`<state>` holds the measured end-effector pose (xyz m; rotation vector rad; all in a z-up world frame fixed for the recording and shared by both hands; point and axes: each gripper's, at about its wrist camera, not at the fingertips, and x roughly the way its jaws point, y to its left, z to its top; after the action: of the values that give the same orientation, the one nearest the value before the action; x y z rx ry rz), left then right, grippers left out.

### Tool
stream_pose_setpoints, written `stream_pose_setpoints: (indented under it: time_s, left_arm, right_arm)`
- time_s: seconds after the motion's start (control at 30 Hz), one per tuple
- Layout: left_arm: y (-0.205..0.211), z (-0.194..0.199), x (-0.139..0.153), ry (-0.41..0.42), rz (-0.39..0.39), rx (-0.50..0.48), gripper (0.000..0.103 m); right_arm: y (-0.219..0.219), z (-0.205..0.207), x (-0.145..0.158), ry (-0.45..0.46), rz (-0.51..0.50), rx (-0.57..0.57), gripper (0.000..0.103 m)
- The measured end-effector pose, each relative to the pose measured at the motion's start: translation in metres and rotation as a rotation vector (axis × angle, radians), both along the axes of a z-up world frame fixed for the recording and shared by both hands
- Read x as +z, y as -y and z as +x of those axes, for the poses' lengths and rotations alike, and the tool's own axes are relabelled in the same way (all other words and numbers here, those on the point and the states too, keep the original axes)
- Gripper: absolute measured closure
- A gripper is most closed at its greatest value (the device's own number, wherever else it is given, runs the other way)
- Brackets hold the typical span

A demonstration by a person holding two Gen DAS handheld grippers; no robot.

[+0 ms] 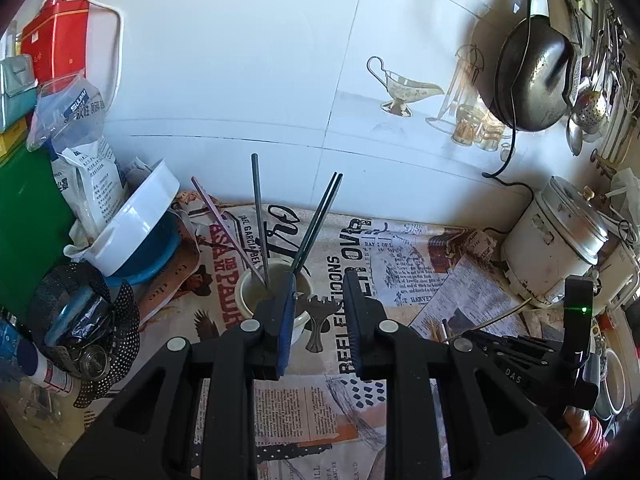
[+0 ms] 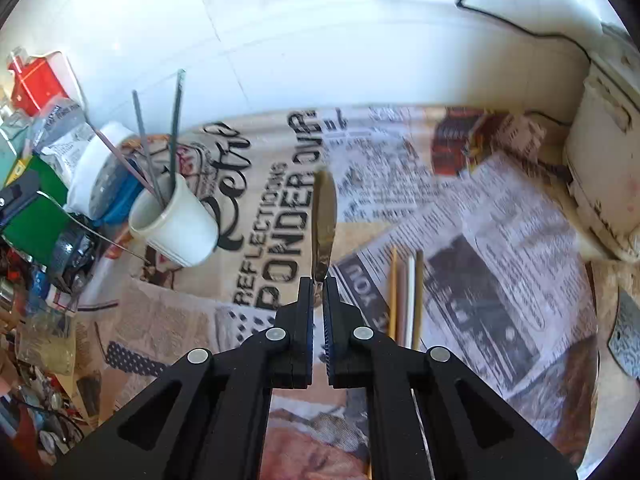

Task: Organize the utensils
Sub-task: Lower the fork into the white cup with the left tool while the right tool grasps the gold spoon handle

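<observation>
Left wrist view: the left gripper [image 1: 318,312] hung over the cup [image 1: 276,300], its jaws apart and clamped on nothing. One jaw reached over the cup's near rim, the other stood out over the tabletop [image 1: 400,264], which is covered in newspaper-print paper. The cup held several chopsticks [image 1: 260,216], leaning outward against the rim and fanned apart, as loose sticks do in a wide mouth. Between the jaws, on the tabletop just beside the cup, lay a small dark toothed tool [image 1: 318,314]; what it was I could not tell. My guess: this hand waited near the cup, possibly to steady it. A rice cooker [image 1: 556,240] sat off to the right and a stack of bowls [image 1: 132,228] to the left.

Right wrist view: the right gripper [image 2: 318,280] had its jaws pressed together on the handle end of a metal knife [image 2: 324,216], blade pointing forward, away from the hand, and raised clear of the paper. The picture was motion-blurred. The cup [image 2: 176,224] stood well to the left with its chopsticks [image 2: 160,136] upright. Three more chopsticks [image 2: 406,292] lay side by side on the paper just right of the jaws, not yet collected. Gripping by the handle would likely leave the blade free to go tip-first into the cup.
</observation>
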<state>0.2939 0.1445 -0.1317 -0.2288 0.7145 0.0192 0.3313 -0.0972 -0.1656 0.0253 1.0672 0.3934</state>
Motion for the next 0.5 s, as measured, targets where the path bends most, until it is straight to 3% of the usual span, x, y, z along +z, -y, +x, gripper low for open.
stream_pose_setpoints:
  time_s: [0.3,0.5]
  left_arm:
    - [-0.028,-0.003,0.017,0.052,0.009,0.057,0.081]
    - [-0.045,-0.005,0.02,0.065,0.007,0.091,0.081]
  right_arm:
    - [-0.048,0.01,0.03,0.085,0.018,0.128,0.101]
    - [-0.059,0.011,0.025,0.069,0.005,0.159,0.101]
